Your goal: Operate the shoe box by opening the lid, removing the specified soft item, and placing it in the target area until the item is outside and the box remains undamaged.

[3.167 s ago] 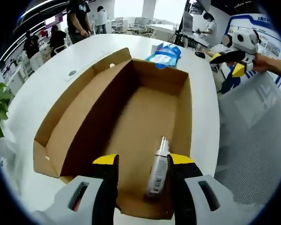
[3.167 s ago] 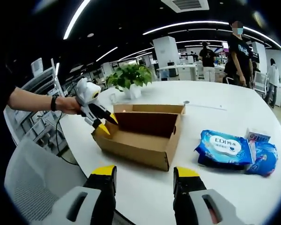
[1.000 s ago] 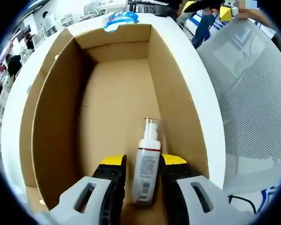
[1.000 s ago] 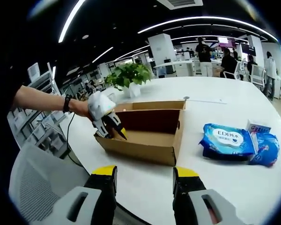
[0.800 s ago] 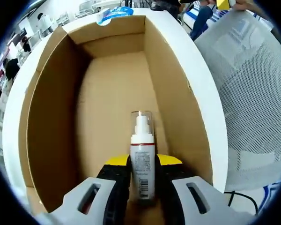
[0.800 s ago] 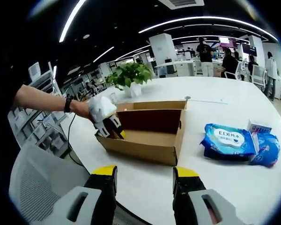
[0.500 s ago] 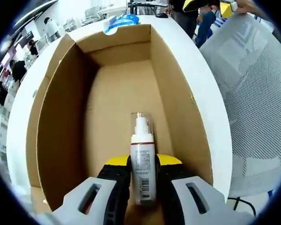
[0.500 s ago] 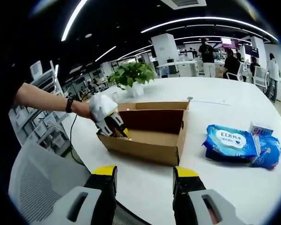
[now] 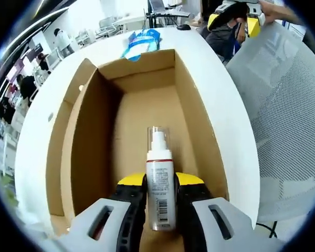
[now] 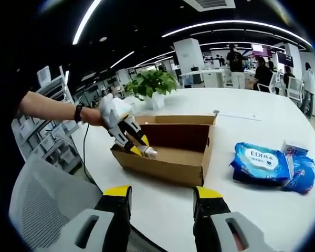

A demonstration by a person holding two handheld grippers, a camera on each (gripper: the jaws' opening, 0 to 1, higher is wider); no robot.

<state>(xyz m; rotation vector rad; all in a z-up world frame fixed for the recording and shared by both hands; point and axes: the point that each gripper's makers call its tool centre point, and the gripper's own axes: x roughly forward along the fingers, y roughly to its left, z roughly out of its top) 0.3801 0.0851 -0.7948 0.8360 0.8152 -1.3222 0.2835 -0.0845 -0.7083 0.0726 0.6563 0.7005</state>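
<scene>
The open brown shoe box lies on the white table, its lid folded out to the left. My left gripper is shut on a white spray bottle with a clear cap and a red band, held above the box floor. In the right gripper view the left gripper holds the bottle just over the near left corner of the box. My right gripper stands open with nothing between its fingers, well short of the box; it also appears as the right gripper past the box's far right corner.
A blue wipes pack lies right of the box, with a second blue pack and a small carton beside it. A potted plant stands behind. A grey mesh chair sits at the table edge. People stand in the background.
My left gripper has closed on the spray bottle and raised it from the box floor to the height of the box rim. The right gripper has stayed open and nearly still.
</scene>
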